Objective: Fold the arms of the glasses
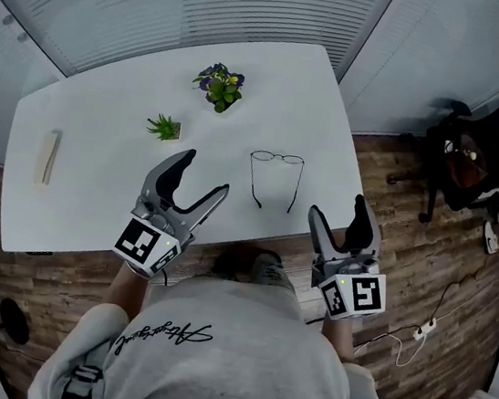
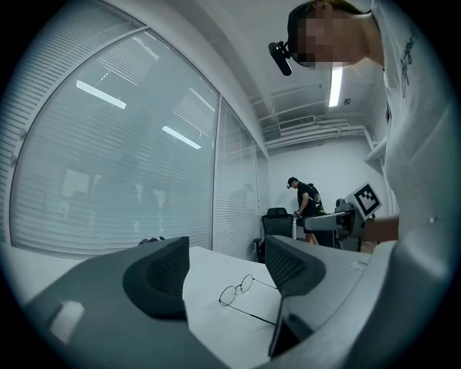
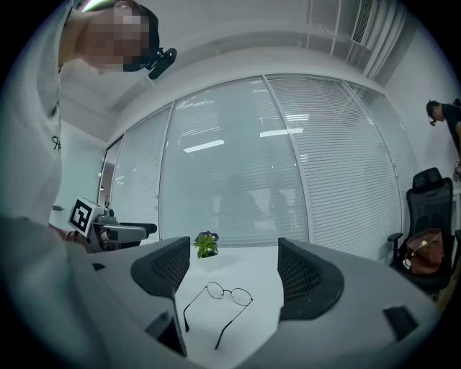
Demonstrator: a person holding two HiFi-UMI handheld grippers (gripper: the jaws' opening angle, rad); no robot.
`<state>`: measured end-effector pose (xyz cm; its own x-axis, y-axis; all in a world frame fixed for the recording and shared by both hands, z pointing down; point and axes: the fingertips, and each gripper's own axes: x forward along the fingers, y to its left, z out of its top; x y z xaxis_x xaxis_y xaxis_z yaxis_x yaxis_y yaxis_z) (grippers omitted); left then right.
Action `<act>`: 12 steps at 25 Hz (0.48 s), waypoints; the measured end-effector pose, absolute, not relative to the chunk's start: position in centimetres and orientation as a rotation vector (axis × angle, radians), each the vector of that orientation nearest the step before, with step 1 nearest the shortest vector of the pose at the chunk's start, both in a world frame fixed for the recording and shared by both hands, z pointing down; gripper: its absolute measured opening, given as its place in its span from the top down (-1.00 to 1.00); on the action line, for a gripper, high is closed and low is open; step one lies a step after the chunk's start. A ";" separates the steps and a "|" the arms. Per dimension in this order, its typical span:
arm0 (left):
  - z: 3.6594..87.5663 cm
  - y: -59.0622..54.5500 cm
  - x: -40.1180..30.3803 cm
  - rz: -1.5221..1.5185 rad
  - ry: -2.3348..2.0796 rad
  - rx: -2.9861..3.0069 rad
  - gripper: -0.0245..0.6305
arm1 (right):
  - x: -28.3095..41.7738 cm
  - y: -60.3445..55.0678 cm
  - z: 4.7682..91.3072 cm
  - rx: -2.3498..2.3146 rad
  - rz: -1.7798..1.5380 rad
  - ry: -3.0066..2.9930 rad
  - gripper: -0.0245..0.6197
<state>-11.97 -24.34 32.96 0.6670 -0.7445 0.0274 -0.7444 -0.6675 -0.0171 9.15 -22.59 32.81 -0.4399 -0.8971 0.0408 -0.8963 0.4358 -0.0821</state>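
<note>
Glasses lying open on the white tabletop
They rest with arms unfolded near the tabletop's near edge, toward its right corner; the left tool and right tool hover at either side, both with jaws spread and pinching nothing

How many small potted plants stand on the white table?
2: a purple-flowered plant near the far edge; a smaller spiky green plant left of the wire-rimmed glasses. None seems hidden.
</note>
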 end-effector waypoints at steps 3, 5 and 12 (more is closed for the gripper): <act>32.7 -25.1 -11.7 -0.069 1.347 -2.811 -0.04 | 9.6 -23.8 32.5 -1.609 -0.134 2.705 -0.21; 33.0 -25.4 -11.6 -0.080 1.396 -2.784 -0.04 | 9.8 -24.4 32.6 -1.574 -0.123 2.739 -0.21; 35.3 -25.9 -10.8 -0.233 1.465 -2.702 -0.04 | 10.2 -26.7 34.7 -1.524 0.062 2.951 -0.21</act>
<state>-10.84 -25.89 35.34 0.5373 -0.8369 0.1046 -0.8280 -0.5470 -0.1234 10.24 -26.67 34.68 -0.5662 -0.8119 0.1423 -0.8052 0.5817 0.1150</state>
